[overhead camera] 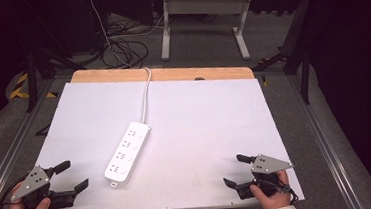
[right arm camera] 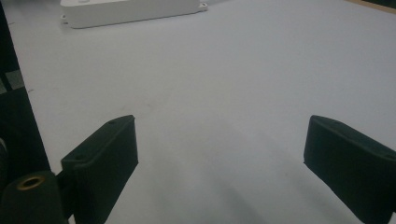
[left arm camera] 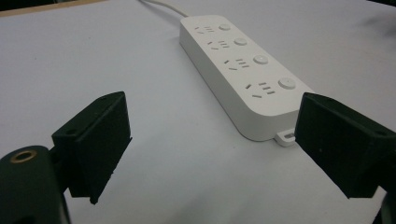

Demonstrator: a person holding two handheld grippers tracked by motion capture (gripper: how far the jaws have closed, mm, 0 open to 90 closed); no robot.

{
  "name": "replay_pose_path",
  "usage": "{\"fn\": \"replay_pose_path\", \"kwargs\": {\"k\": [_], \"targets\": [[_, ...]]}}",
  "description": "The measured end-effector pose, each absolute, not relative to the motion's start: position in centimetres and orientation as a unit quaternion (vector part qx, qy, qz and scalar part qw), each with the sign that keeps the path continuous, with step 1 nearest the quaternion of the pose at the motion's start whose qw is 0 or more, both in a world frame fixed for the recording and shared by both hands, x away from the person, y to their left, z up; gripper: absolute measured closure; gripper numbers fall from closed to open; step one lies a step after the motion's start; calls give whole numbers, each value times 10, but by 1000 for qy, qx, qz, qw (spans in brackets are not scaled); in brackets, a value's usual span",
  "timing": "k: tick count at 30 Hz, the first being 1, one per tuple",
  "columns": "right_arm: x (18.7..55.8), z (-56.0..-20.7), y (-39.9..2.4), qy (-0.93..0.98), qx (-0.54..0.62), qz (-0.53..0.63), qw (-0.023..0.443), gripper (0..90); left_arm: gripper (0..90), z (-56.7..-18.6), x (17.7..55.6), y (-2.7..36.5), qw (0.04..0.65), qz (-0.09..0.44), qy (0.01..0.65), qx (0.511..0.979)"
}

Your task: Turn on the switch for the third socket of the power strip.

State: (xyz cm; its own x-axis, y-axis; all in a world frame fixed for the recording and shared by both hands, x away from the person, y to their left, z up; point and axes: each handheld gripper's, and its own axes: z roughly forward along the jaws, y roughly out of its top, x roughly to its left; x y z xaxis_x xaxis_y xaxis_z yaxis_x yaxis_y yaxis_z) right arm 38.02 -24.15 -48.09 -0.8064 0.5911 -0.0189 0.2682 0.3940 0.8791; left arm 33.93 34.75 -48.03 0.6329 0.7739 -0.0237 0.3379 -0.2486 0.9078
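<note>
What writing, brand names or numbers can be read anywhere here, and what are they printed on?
None can be read.
The white power strip shows socket holes and round buttons, with no print visible.
The white table top bears no lettering.
The left gripper and right gripper carry no legible marks.

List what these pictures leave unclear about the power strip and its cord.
- Cord: high view, its far end drops behind the table's back edge; plug hidden.
- Power strip: right hand-held gripper view, cut off by the top edge.
- Switch buttons: left hand-held gripper view, on or off too small to tell.
</note>
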Motion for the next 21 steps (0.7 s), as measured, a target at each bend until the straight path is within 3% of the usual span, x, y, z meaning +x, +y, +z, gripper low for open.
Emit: {"fn": "replay_pose_path", "kwargs": {"k": [21], "targets": [[381, -481, -241, 819, 262, 483, 167, 103, 95, -478, 343, 344, 487, 226, 388, 749]]}}
